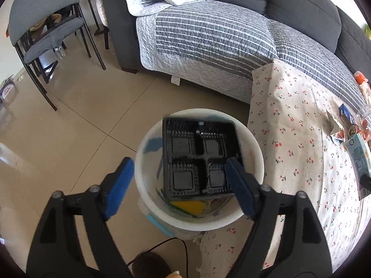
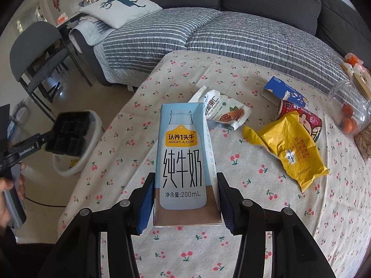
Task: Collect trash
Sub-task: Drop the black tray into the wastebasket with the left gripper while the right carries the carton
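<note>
A white trash bin point(image 1: 255, 153) stands on the floor beside the table. A black plastic tray point(image 1: 199, 159) with square compartments drops into it, tilted, over yellow and blue scraps. My left gripper point(image 1: 179, 172) is open above the bin, its jaws apart on either side of the tray. In the right wrist view the tray point(image 2: 67, 134) and bin point(image 2: 92, 139) show at the left. My right gripper point(image 2: 185, 183) is shut on a light-blue milk carton point(image 2: 184, 157) and holds it above the table. A yellow wrapper point(image 2: 289, 146), a nut packet point(image 2: 222, 111), a red cup point(image 2: 301, 118) and a blue box point(image 2: 285, 92) lie on the cherry-print tablecloth point(image 2: 162, 81).
A grey sofa with a striped quilt point(image 1: 208, 34) runs behind the table. A grey chair point(image 1: 46, 34) stands at the far left. A clear jar point(image 2: 347, 106) with orange items lies on its side at the table's right. A black cable point(image 1: 162, 245) trails on the floor.
</note>
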The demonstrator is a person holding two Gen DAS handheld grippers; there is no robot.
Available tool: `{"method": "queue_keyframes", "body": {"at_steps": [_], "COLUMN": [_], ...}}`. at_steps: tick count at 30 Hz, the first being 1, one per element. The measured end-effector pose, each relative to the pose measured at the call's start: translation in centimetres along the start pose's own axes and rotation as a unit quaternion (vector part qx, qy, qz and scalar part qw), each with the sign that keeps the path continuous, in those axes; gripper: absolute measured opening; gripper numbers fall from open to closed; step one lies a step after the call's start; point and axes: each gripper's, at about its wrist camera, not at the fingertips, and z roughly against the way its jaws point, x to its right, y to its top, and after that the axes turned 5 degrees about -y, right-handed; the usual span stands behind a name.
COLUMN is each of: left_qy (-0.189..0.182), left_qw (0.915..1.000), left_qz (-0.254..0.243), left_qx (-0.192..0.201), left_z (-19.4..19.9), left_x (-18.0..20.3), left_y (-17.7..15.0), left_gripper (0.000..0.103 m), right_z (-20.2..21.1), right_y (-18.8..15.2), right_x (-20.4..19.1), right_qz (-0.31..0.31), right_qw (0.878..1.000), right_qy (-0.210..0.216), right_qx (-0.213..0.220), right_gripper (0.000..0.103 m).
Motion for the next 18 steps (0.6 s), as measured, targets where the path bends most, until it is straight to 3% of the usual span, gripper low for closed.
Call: {"method": "queue_keyframes", "body": {"at_steps": [5, 10, 18], "left_qy": [0.002, 0.013, 0.008], "left_qw": [0.9999, 0.9994, 0.9995], "left_qz": [0.009, 0.014, 0.008], "left_qx": [-0.006, -0.028, -0.030], "left_z": [1.0, 1.8, 2.9], "left_x": [-0.8, -2.5, -5.3], "left_y": [-0.2, -1.0, -2.6], "left_gripper": [0.098, 0.099, 0.101], "right_z": [0.7, 0.9, -1.4], "right_y": [0.0, 0.2, 1.3], "right_x": [-2.0, -5.3, -13.1], "right_qz": [0.009, 0.019, 0.061], "right_qw": [1.000, 0.999, 0.995], "right_qy": [0.012, 0.034, 0.077], "right_qx": [0.008, 0.007, -0.015], "right_gripper": [0.051, 0.051, 0.051]}}
